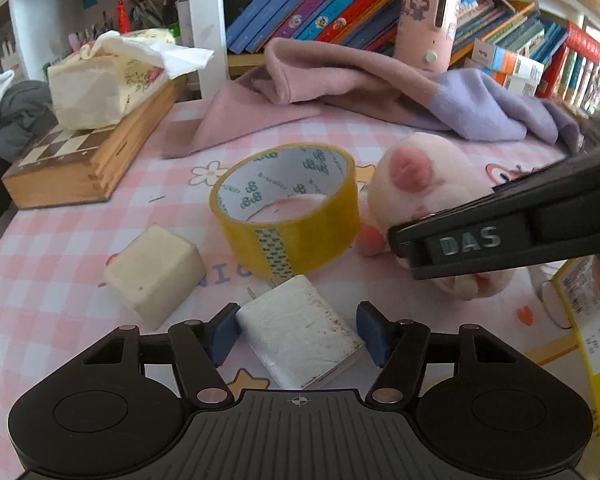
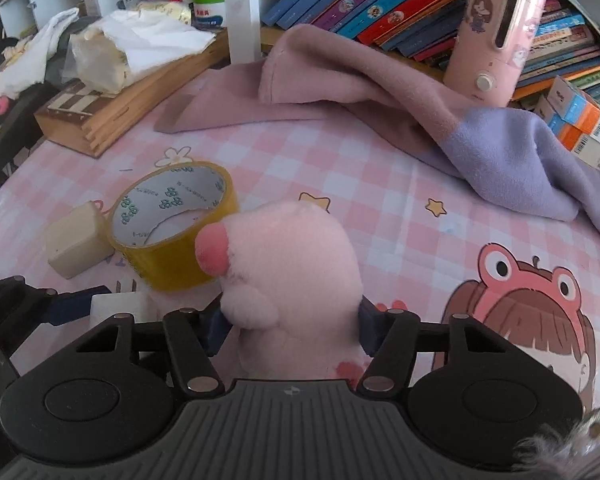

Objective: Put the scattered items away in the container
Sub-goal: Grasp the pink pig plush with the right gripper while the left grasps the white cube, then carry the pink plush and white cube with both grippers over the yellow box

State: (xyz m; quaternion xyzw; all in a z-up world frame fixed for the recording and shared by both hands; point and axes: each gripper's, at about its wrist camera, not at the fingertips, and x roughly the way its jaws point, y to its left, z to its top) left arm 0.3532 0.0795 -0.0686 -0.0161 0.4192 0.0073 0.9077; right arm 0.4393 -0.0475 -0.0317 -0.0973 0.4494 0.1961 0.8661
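The white block (image 1: 300,332) lies on the pink checked cloth of the desk (image 1: 60,304), between the blue fingers (image 1: 224,330) of the left gripper (image 1: 298,334); the left one touches its edge and the right one stands at its far corner, so the fingers are about half closed around it, though a firm grip cannot be told. At its 12 o'clock, just beside it, stands the yellow tape roll (image 1: 286,208) on its side, and at 10 o'clock a cream block (image 1: 154,274) lies near. At 2 o'clock is the pink plush toy (image 2: 288,272), upright, with the right gripper (image 2: 290,326) closed on its lower body, the fingers (image 2: 368,322) pressing into the plush from both sides. Farther out at 12 o'clock a pink and lilac cloth (image 1: 364,92) lies crumpled before a shelf of books (image 1: 332,4). At 10 o'clock a wooden chess box (image 1: 80,160) carries a tissue pack (image 1: 100,88).
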